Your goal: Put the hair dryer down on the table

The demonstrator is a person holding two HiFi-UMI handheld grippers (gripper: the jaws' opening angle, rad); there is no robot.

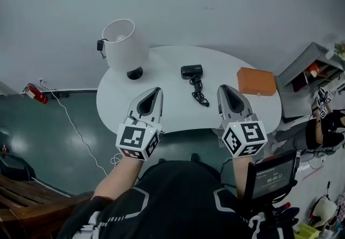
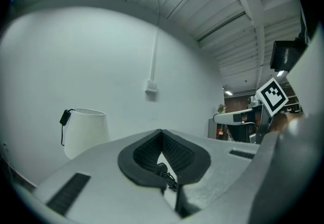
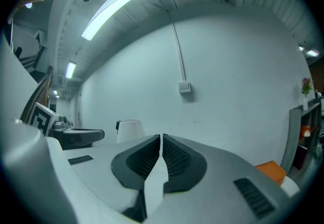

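The black hair dryer (image 1: pixel 191 72) lies on the white oval table (image 1: pixel 161 114), with its coiled cord (image 1: pixel 199 94) trailing toward me. Both grippers hover above the table's near edge, short of the dryer and apart from it. My left gripper (image 1: pixel 157 90) is to the dryer's near left, with its jaws shut and nothing in them. My right gripper (image 1: pixel 221 88) is to the near right, also shut and holding nothing. In the left gripper view the pads (image 2: pixel 152 149) meet at the tip, and a bit of the dryer (image 2: pixel 162 170) shows below them. The right gripper view shows its ribbed pads (image 3: pixel 174 157) closed together.
A white lamp (image 1: pixel 121 43) stands at the table's far left. An orange box (image 1: pixel 256 81) lies at its right end. A grey shelf unit (image 1: pixel 310 68) is beyond it. A screen (image 1: pixel 272 176) sits by my right arm. A white cable (image 1: pixel 75 130) runs across the floor at left.
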